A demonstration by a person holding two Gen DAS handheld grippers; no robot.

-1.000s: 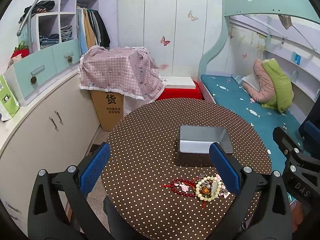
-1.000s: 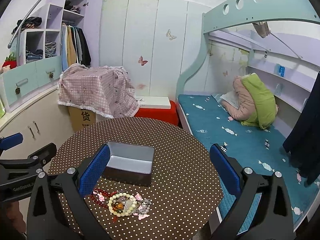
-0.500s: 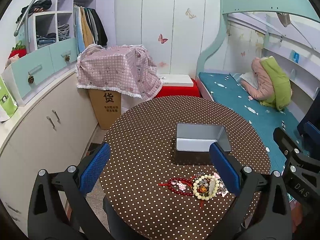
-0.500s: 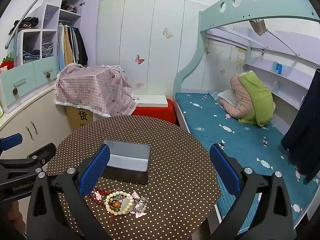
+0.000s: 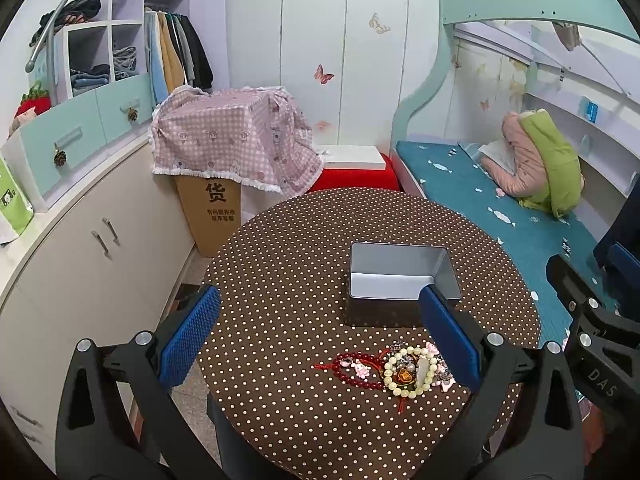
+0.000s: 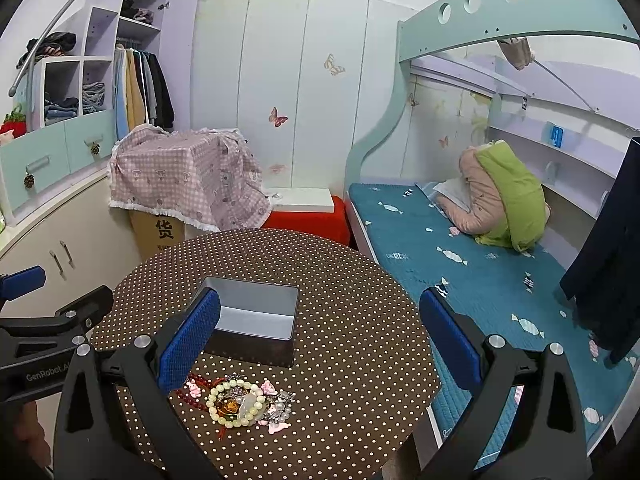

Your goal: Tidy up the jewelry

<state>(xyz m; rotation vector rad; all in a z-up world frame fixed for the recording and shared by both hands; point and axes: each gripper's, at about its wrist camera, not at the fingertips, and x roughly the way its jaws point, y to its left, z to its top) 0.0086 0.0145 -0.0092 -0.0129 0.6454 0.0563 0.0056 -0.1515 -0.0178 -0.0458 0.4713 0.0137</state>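
A small heap of jewelry lies on a round brown polka-dot table (image 5: 280, 264): a pale bead bracelet (image 5: 410, 370), a dark red bead bracelet (image 5: 356, 368) and silvery and pink pieces. The pale bracelet also shows in the right wrist view (image 6: 236, 402). Behind the heap stands an open, empty grey metal box (image 5: 396, 280) (image 6: 256, 312). My left gripper (image 5: 320, 336) is open and empty above the table's near edge, the heap by its right finger. My right gripper (image 6: 320, 336) is open and empty, the heap below its left finger.
A cardboard box under a pink checked cloth (image 5: 232, 148) stands behind the table. White cabinets (image 5: 80, 248) run along the left. A bunk bed with a teal mattress (image 6: 460, 264) and folded bedding (image 6: 504, 196) is on the right. A red stool (image 5: 352, 178) sits behind.
Both views have shifted slightly: the table, box and jewelry heap drift a little left in the frames. Both grippers stay open and empty. The jewelry has not moved on the table.
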